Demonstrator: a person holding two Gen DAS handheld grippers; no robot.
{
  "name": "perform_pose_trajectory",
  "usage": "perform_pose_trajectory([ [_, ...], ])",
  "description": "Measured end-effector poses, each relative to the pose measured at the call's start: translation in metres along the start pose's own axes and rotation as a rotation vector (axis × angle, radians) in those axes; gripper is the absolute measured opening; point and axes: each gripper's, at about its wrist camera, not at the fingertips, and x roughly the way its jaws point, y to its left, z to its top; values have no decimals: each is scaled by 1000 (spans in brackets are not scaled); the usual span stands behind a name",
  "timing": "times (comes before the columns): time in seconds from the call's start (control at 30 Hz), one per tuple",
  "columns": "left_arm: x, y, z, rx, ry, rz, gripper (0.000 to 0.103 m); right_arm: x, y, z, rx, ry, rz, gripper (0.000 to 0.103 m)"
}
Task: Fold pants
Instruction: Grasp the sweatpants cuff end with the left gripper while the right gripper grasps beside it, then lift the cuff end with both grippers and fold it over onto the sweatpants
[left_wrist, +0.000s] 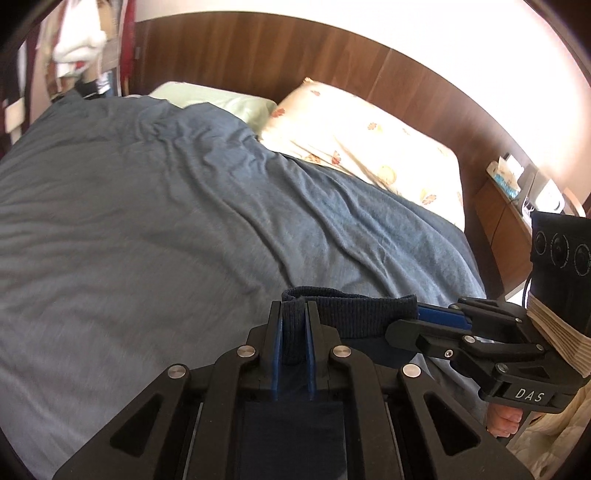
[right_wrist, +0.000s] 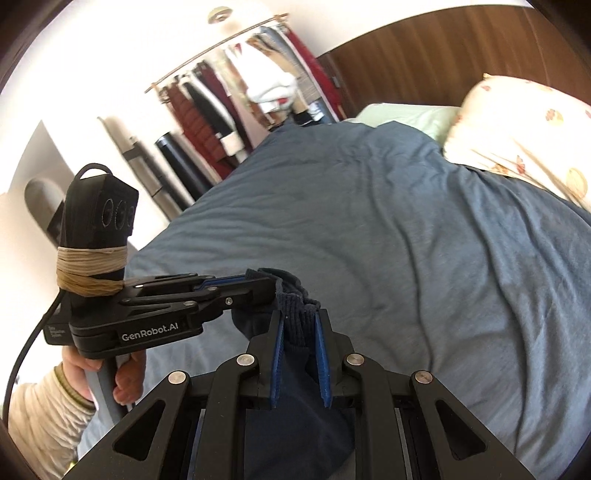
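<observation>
— Blue-covered bed (left_wrist: 147, 221) below, pillows (left_wrist: 369, 147) by headboard. Pants (left_wrist: 354, 306)?
— Held above bed, ribbed navy band stretched between left gripper (left_wrist: 294, 332) and right gripper (right_wrist: 300, 332), jaws clamped on it.

Left gripper (left_wrist: 294, 325) pointing forward, jaws clamped on dark ribbed cloth. Right gripper (right_wrist: 300, 332) just beside, angled toward left, jaws also pinched on cloth. Bare hands on both handles below; pale sleeves at wrists.
</observation>
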Motion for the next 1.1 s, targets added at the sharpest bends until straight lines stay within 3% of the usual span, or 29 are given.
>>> perform_pose_trajectory([
  [0.5,-96,32,-110,-137,-147,47,12,-16,120,-59,-272,56,49,17],
  [1.1,-120,90,-242,-278,-79,76,12,30,207,-157,-450,210,98,17],
])
